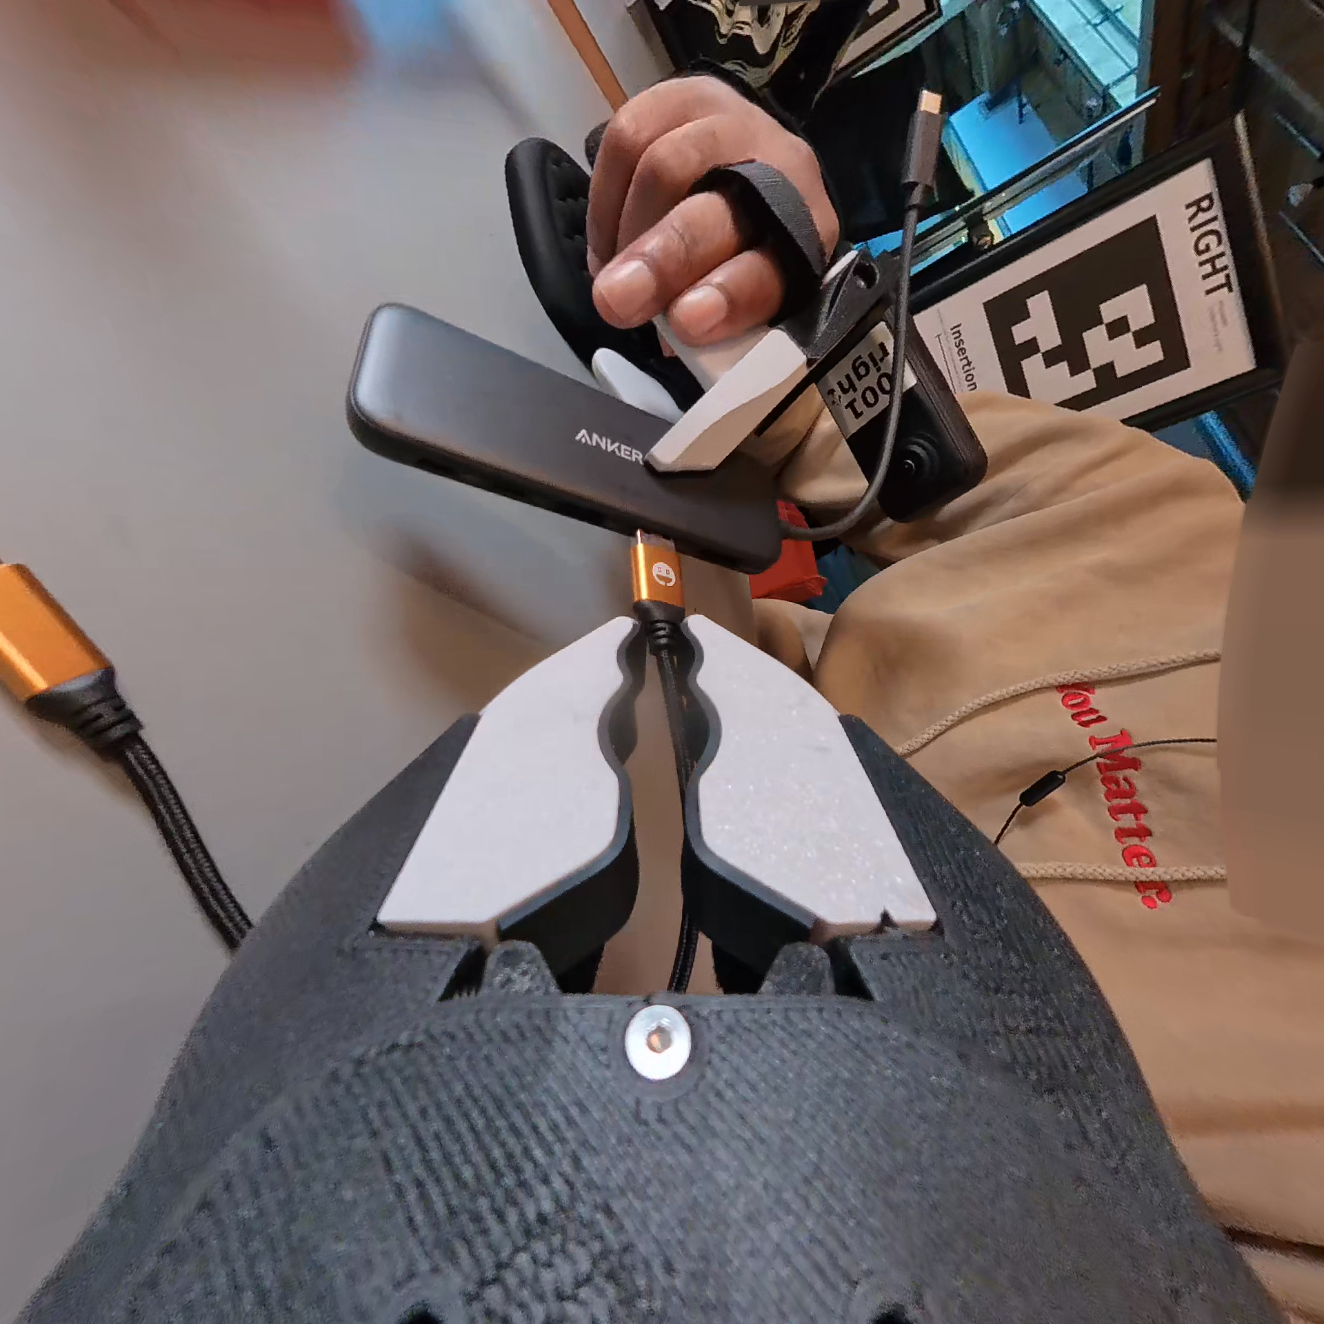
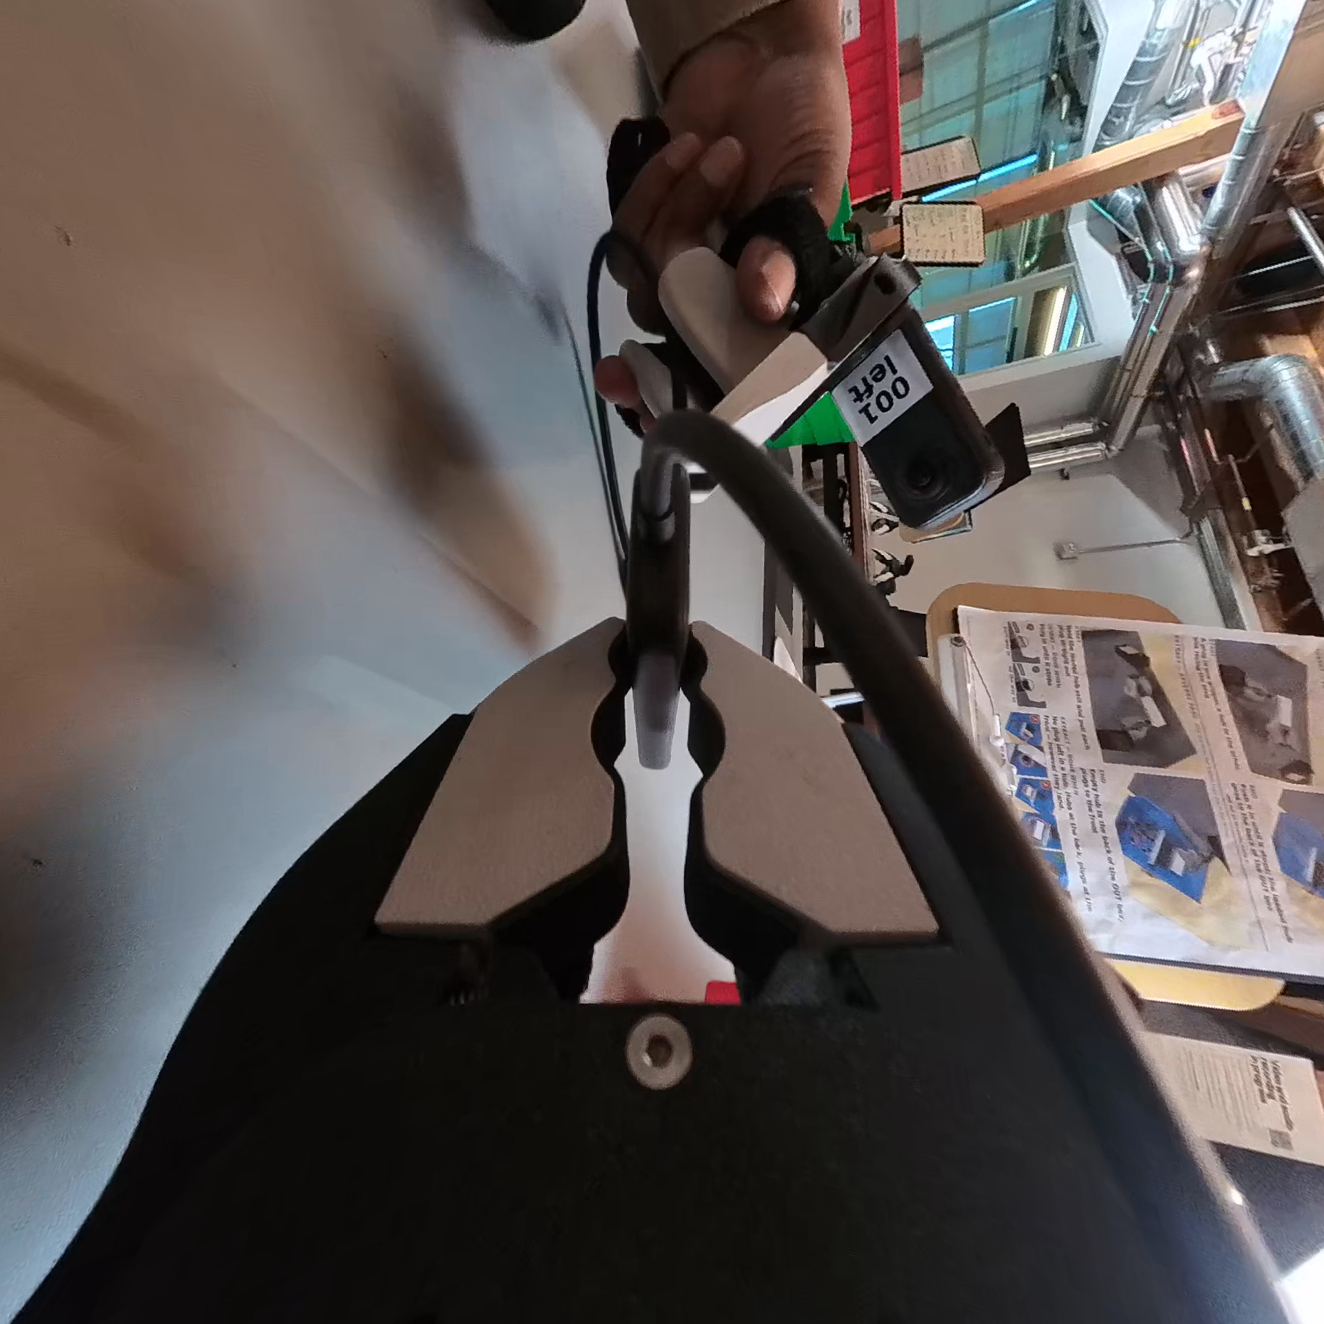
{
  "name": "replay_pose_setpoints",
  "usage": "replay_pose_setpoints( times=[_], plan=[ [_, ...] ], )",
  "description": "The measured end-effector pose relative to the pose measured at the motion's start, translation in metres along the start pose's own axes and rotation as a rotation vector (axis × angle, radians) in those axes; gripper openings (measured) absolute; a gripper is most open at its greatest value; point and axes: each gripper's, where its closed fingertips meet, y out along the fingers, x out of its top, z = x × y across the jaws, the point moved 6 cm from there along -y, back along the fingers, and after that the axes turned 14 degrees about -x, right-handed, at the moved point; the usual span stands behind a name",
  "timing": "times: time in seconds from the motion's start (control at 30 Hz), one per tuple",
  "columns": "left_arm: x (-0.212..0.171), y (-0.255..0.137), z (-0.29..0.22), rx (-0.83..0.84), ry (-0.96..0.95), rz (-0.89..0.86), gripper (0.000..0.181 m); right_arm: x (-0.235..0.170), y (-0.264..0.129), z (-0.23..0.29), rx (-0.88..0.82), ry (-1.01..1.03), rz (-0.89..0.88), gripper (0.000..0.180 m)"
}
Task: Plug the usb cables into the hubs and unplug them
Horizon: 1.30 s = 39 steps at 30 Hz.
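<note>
In the left wrist view my left gripper [image 1: 660, 627] is shut on a black braided cable just behind its orange USB plug [image 1: 655, 580]. The plug's metal tip sits at a port in the long edge of a dark grey hub [image 1: 494, 423]; a little metal still shows. My right gripper [image 1: 663, 423], held by a hand, clamps the hub's end. In the right wrist view my right gripper [image 2: 655, 630] is shut on the hub [image 2: 655, 595], seen edge-on, and the left gripper [image 2: 706, 397] is beyond it. The hub's own grey cable [image 2: 824, 544] arcs past to the right.
The cable's second orange plug [image 1: 36, 637] hangs at the left over the white table [image 1: 215, 358]. A stand with a black-and-white marker [image 1: 1096, 308] is behind. The person's beige hoodie [image 1: 1003, 716] is close on the right. Instruction sheets [image 2: 1182, 788] lie on a wooden table.
</note>
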Motion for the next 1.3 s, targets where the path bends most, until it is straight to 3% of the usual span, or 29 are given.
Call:
replay_pose_setpoints(
  times=[0.27,0.5,1.0,1.3],
  plan=[
    [0.002,0.008,-0.006,-0.027,0.022,-0.014,0.008,-0.012,0.006,-0.001,-0.013,0.057,0.102,0.021],
    [0.005,0.013,-0.009,0.005,0.028,-0.069,0.008,-0.015,0.005,-0.002,-0.034,0.016,0.112,0.013],
    [0.018,0.016,-0.014,0.196,0.131,-0.212,0.008,-0.021,0.016,-0.009,-0.123,0.064,0.328,0.012],
    [0.019,0.014,-0.013,0.259,0.193,-0.207,0.008,-0.026,0.018,-0.009,-0.119,0.1,0.305,0.013]
  ],
)
